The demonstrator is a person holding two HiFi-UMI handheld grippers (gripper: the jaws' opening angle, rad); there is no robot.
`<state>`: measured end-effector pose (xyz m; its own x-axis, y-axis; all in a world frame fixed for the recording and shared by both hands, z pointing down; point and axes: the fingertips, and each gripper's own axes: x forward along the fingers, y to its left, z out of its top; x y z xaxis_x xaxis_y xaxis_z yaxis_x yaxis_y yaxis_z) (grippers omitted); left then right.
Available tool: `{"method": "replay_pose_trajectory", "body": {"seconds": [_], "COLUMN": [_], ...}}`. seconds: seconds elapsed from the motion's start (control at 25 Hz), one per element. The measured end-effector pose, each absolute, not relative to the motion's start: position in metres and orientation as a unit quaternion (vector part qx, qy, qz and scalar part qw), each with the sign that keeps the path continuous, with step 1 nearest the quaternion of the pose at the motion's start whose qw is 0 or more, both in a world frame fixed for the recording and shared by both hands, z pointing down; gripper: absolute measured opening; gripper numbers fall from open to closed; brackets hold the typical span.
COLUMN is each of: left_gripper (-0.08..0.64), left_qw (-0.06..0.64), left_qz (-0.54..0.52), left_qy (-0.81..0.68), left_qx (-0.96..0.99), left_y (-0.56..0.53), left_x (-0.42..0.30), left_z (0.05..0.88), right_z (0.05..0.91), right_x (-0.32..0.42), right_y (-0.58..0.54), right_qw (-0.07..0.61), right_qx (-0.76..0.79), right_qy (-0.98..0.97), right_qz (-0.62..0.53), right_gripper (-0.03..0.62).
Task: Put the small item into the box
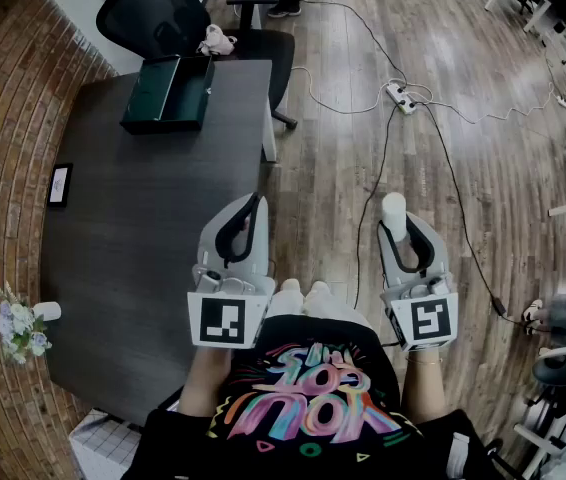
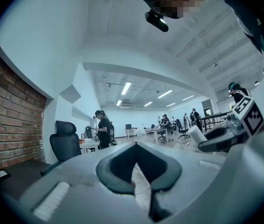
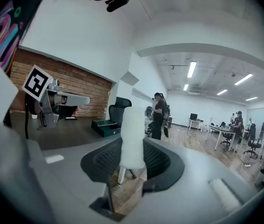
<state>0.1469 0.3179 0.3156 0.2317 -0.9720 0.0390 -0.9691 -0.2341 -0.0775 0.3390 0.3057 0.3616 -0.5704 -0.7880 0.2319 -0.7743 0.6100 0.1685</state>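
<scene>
I stand at the right edge of a dark table (image 1: 133, 228). At its far end lies a dark green box (image 1: 168, 93), its lid open; the right gripper view shows the box (image 3: 106, 127) too. A small white cylinder (image 1: 394, 215) stands upright between the pads of my right gripper (image 1: 395, 226), which is shut on it over the wooden floor. From that gripper's own camera the cylinder (image 3: 133, 136) fills the gap between the black pads. My left gripper (image 1: 251, 208) hovers over the table's right edge, jaws together with nothing in them (image 2: 134, 183).
A black office chair (image 1: 163, 13) stands behind the table's far end. On the table lie a small dark framed card (image 1: 59, 183) and a little flower pot (image 1: 18, 328) at the left. A power strip (image 1: 400, 95) and cables cross the floor. People work at desks (image 3: 220, 132) farther off.
</scene>
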Motion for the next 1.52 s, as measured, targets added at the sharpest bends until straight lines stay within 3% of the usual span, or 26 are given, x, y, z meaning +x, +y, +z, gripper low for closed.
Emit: {"method": "replay_pose_trajectory", "body": {"seconds": [0.92,1.52], "left_gripper": [0.002,0.002], "left_qw": [0.02,0.006], "left_qz": [-0.033,-0.027], "left_qy": [0.622,0.65], "left_qx": [-0.782,-0.76], "left_y": [0.264,0.162], "left_x": [0.146,0.114], "left_z": [0.322,0.331], "right_z": [0.362,0.378], "right_x": [0.34,0.32], "right_y": [0.254,0.149], "right_qw": [0.118,0.133], "right_qx": [0.446,0.427], "right_qy": [-0.887,-0.894], "right_qz": [-0.028,-0.02], "right_gripper": [0.133,0.134]}}
